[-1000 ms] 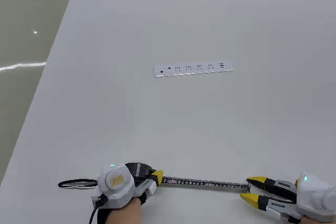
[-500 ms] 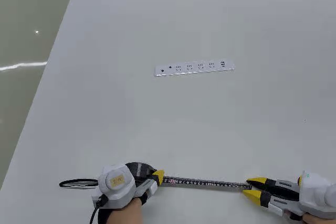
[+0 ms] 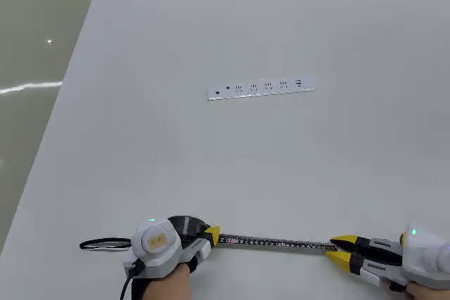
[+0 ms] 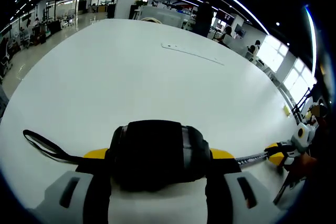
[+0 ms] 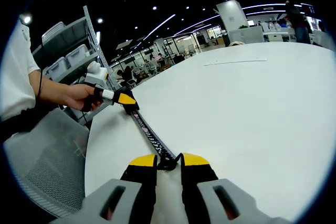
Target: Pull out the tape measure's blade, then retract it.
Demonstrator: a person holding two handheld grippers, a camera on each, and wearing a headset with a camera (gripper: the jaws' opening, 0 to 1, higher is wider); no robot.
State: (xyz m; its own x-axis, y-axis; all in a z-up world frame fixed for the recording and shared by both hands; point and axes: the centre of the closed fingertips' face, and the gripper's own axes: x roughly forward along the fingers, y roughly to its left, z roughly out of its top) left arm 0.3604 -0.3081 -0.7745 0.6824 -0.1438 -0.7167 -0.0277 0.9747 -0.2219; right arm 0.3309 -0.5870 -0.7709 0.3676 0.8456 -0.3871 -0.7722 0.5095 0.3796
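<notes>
Two grippers sit near the counter's (image 3: 140, 145) 6 o'clock edge. The left gripper's (image 3: 207, 237) fingers are clamped on the black tape case (image 3: 184, 227), and its strap (image 3: 105, 245) trails toward 9 o'clock. The blade (image 3: 274, 244) runs out of the case toward 3 o'clock, low over the counter, to the right gripper (image 3: 337, 249), whose fingers are pinched together on the blade's end. A white power strip (image 3: 260, 89) lies well apart, at 12 o'clock from the blade.
</notes>
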